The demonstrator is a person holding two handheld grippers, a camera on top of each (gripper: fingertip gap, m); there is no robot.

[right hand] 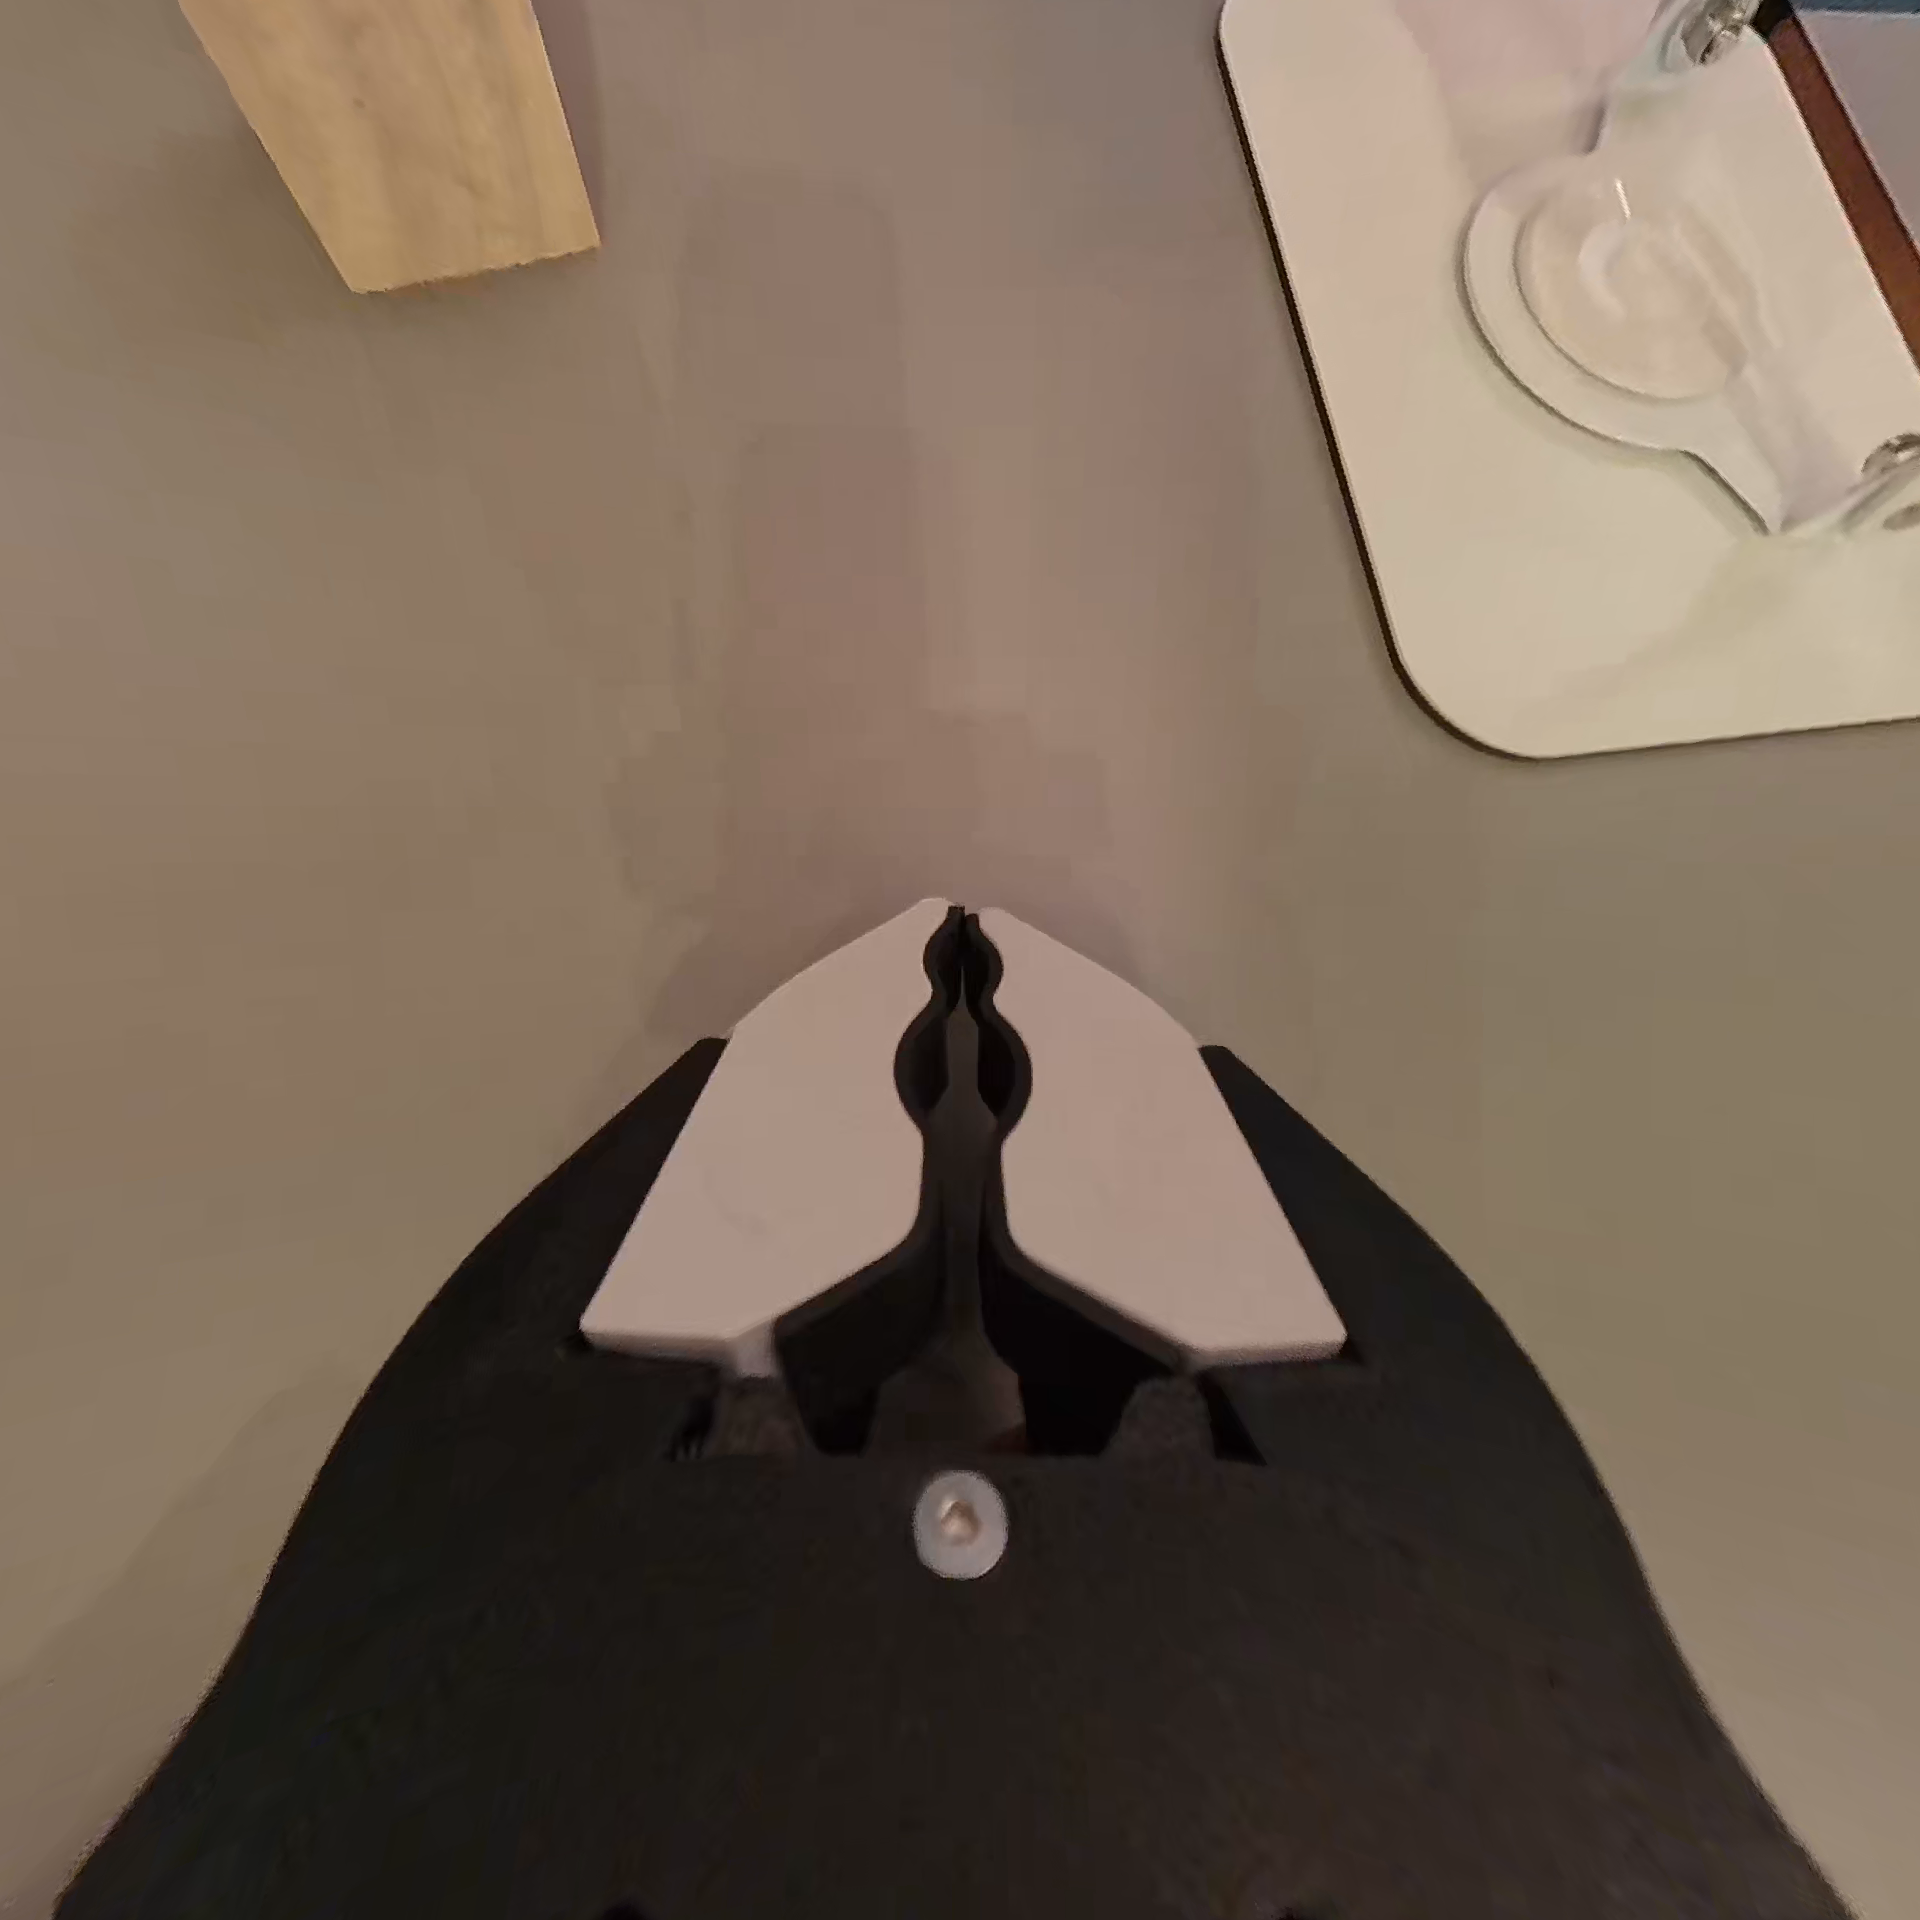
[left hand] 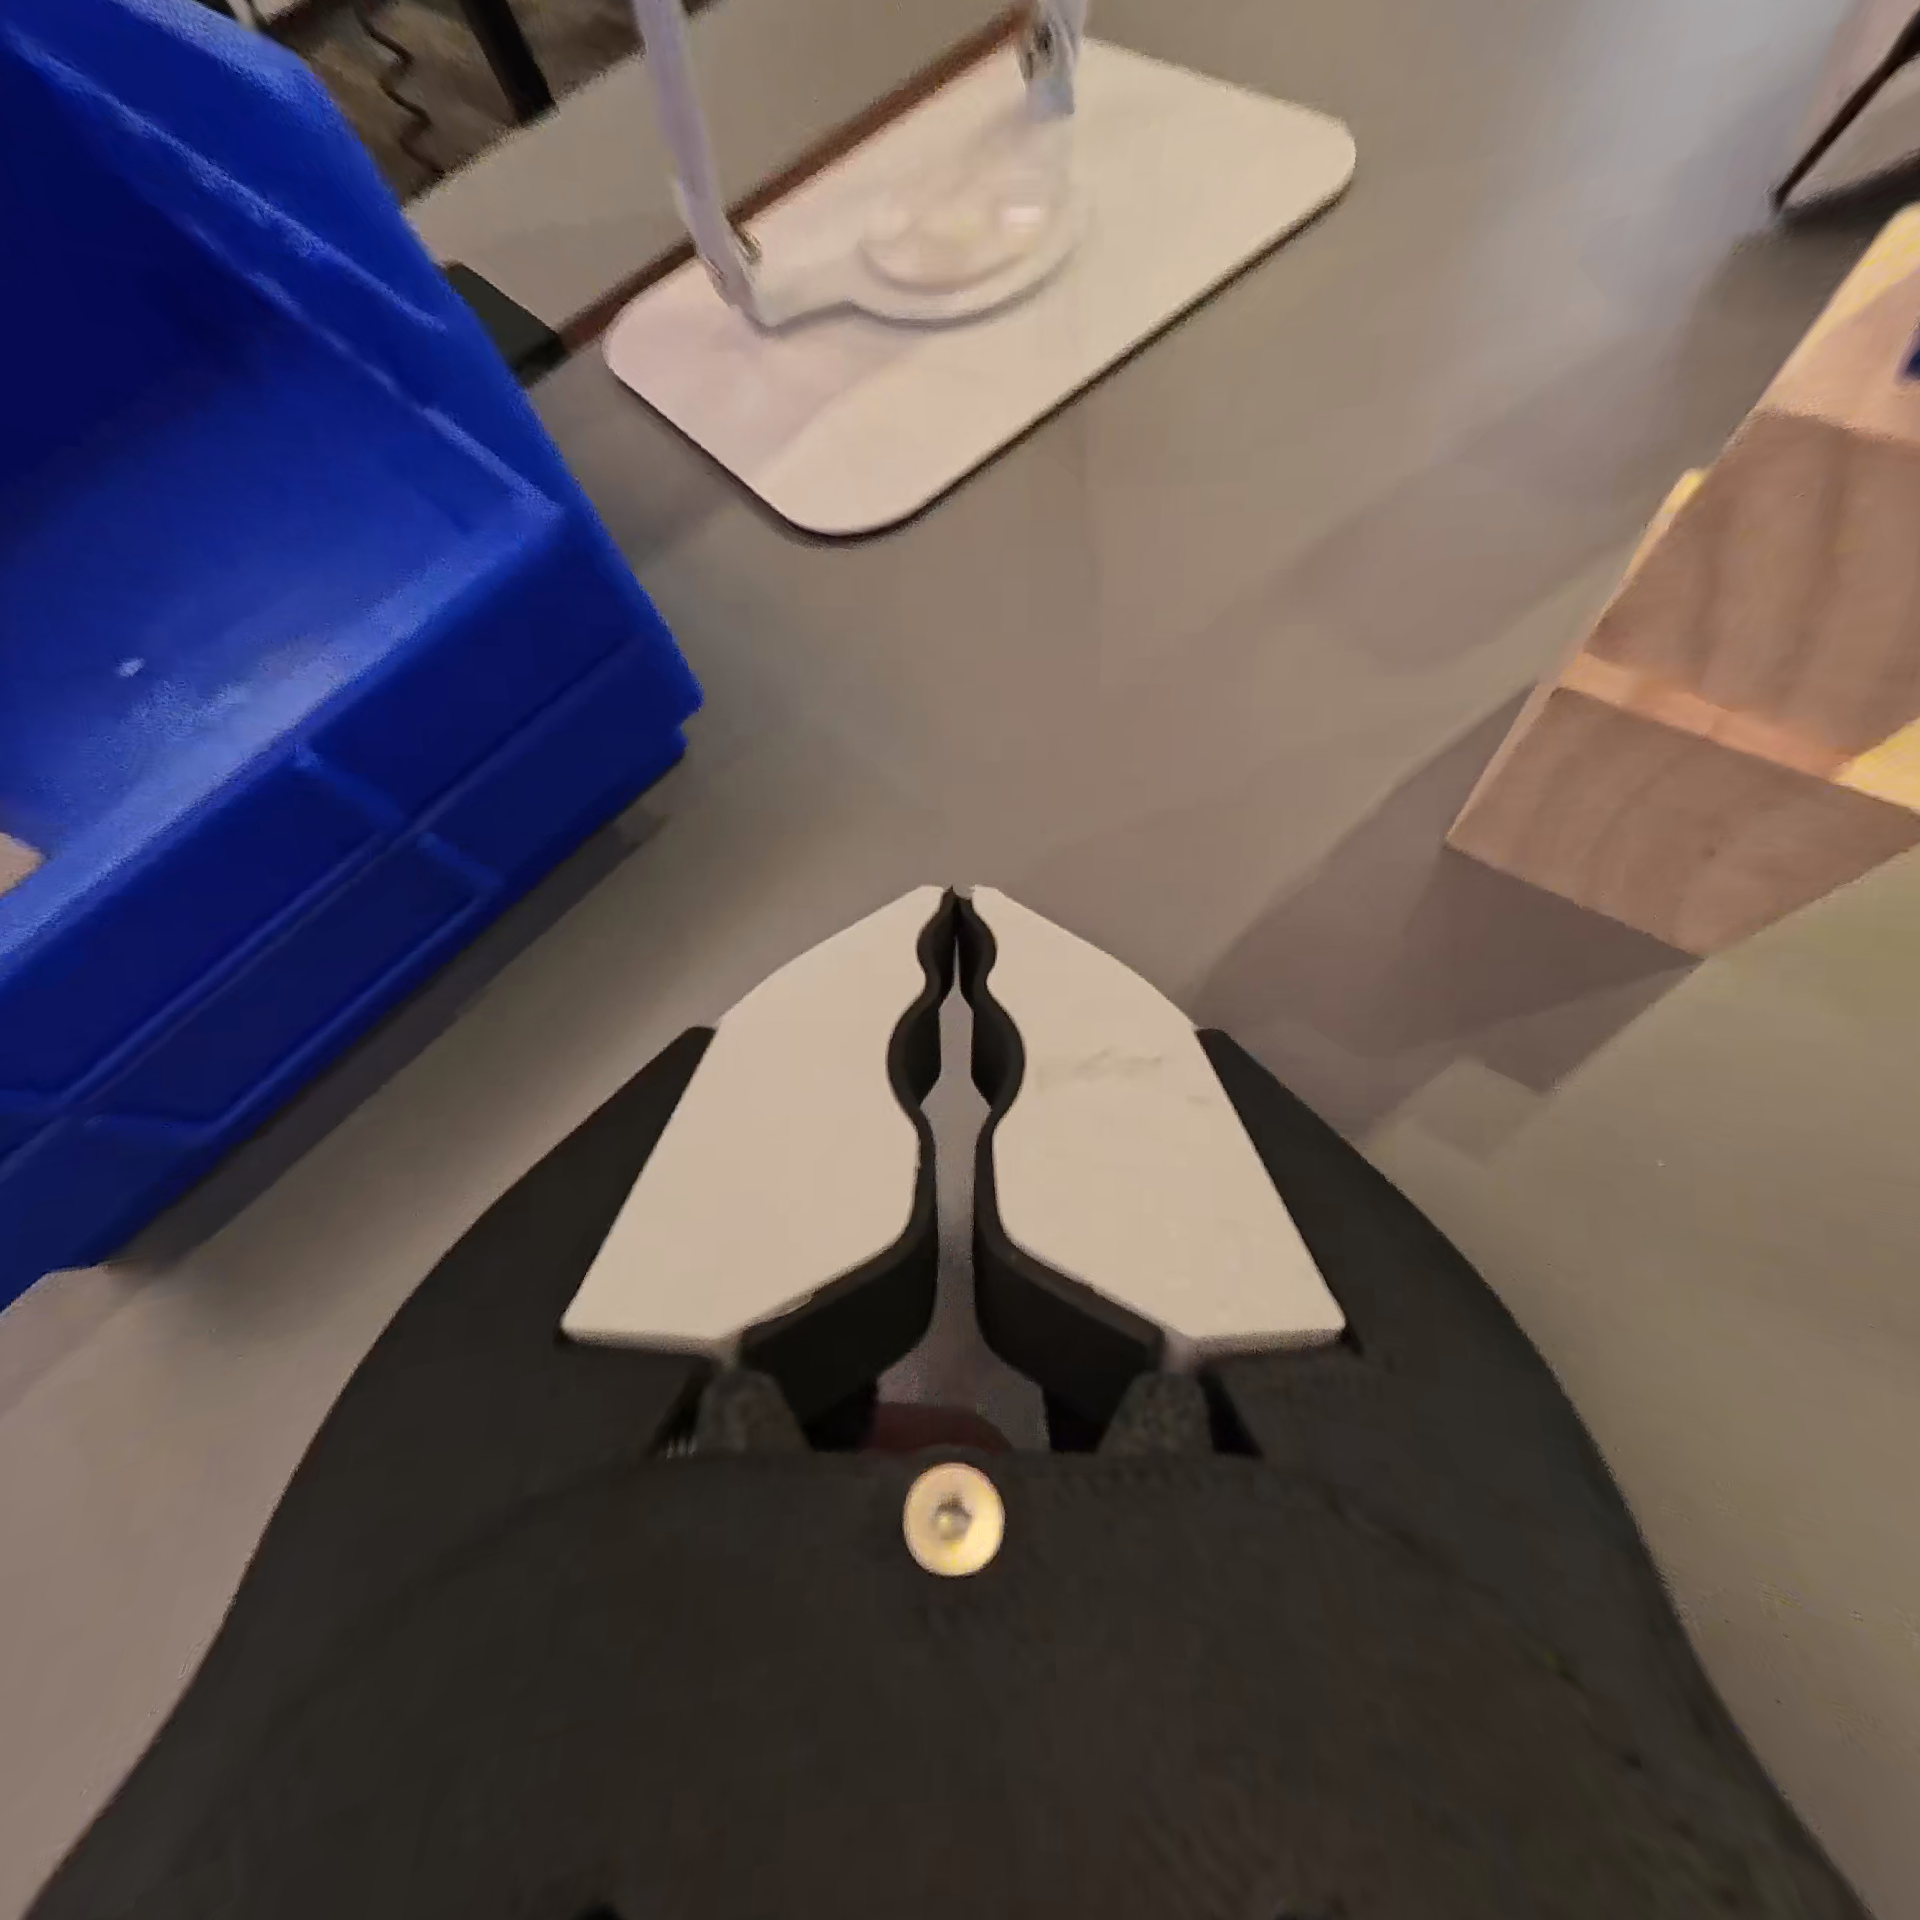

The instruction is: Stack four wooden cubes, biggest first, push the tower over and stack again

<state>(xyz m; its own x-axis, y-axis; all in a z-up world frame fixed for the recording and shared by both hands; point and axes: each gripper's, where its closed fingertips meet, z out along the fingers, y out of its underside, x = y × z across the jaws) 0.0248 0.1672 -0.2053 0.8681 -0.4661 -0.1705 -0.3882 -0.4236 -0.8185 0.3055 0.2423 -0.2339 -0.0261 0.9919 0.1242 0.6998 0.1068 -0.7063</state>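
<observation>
Spreading widest is the grey table (left hand: 1039, 675), then the blue plastic bin (left hand: 260, 623) at left. Stacked pale wooden cubes (left hand: 1714, 675) stand at the left wrist view's right edge; how many, I cannot tell. Left gripper (left hand: 954, 894) and right gripper (right hand: 961, 914) hover empty, tips pressed together. Likely the push-over comes next, needing a sideways nudge.

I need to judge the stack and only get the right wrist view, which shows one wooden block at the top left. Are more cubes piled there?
Observer: Yes, the left wrist view shows the tower with at least three cubes stacked; its top is cut off.
Operator: Anything beside it on the left?
Observer: A blue plastic bin stands on the table.
Operator: Is the left gripper holding a cube?
Observer: No, the left gripper is shut and empty, short of the tower.
</observation>
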